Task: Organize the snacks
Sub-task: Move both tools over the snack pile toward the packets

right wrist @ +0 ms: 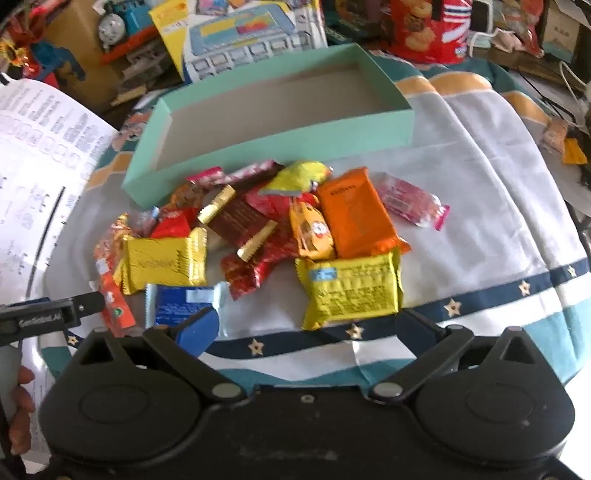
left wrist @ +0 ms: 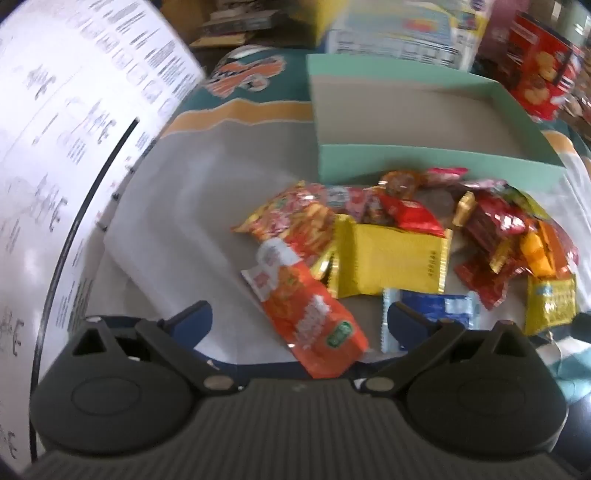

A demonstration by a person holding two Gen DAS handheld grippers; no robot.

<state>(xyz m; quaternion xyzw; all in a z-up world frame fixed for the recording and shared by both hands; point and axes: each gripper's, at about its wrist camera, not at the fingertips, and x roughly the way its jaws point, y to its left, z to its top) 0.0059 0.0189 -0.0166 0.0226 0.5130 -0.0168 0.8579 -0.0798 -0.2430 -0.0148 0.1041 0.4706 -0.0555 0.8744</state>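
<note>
1. Nearest the cameras, two black hand-held grippers tilt down over a table spread with a pale cloth [right wrist: 480,206]. The right gripper [right wrist: 306,328] has its blue-tipped jaws spread wide with nothing between them; they hover above the cloth's dark band of gold stars [right wrist: 450,306].
2. At the left edge of the right wrist view, the left gripper [right wrist: 55,314] reaches in as a black arm, with a person's fingertips [right wrist: 22,398] showing below it.
3. From the left wrist view, the left gripper [left wrist: 299,325] also has its jaws spread wide. An orange snack packet [left wrist: 314,314] lies on the cloth between its fingers, and they are not pinching it.
4. Just beyond the grippers sits a loose heap of wrapped snacks on the cloth: a blue packet [right wrist: 184,302], a yellow packet with blue label [right wrist: 354,291], a plain yellow packet [right wrist: 166,262], an orange flat packet [right wrist: 354,214], a brown bar with gold ends [right wrist: 236,218], red wrappers [right wrist: 255,269] and a pink packet [right wrist: 410,203] lying slightly apart to the right.
5. Behind the heap, touching its far edge, stands a shallow mint-green box [right wrist: 280,140], open on top with nothing inside.
6. To the left, a large white printed sheet [right wrist: 40,155] curves upward.
7. Farthest back is clutter: a red biscuit tin [right wrist: 424,29], a toy train [right wrist: 122,22] and a printed carton [right wrist: 251,37].
</note>
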